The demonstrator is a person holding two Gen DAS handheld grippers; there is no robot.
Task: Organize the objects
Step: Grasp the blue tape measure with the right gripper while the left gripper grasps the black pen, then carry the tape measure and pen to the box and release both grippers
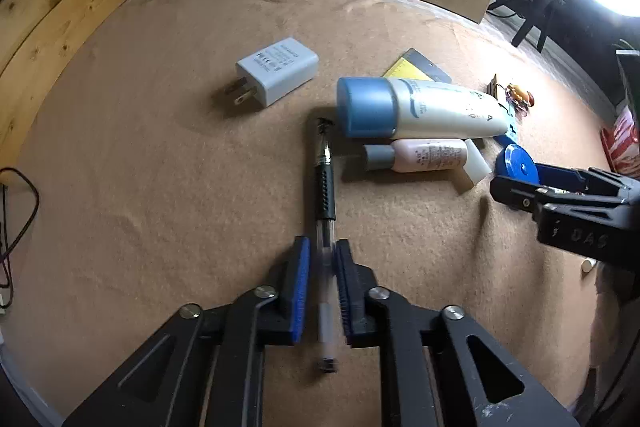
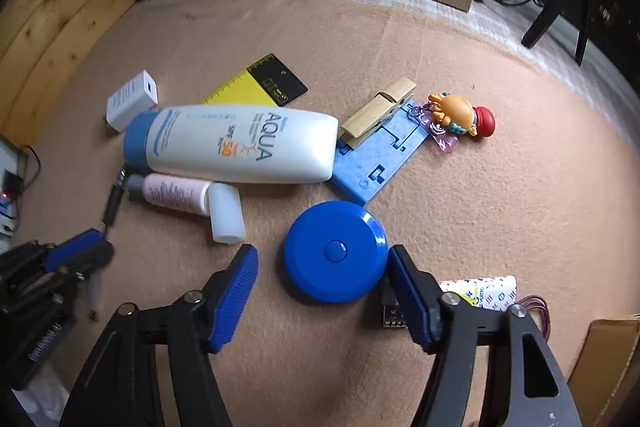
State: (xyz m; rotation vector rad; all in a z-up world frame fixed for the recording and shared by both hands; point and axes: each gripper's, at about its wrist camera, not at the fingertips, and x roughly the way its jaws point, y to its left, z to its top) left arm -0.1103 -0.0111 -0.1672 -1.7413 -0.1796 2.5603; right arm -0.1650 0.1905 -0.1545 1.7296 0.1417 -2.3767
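Pinching the clear barrel of the pen (image 1: 325, 227) near the worktop's (image 1: 160, 187) front edge, the left tongs (image 1: 323, 291) grip it. The right tongs (image 2: 320, 291) stand spread around the blue disc (image 2: 335, 251), right pad touching.

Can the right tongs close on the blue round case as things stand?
Probably yes. The right tongs stand open astride the blue round case, nothing lying between pads and case. The white cap and small box sit close but outside.
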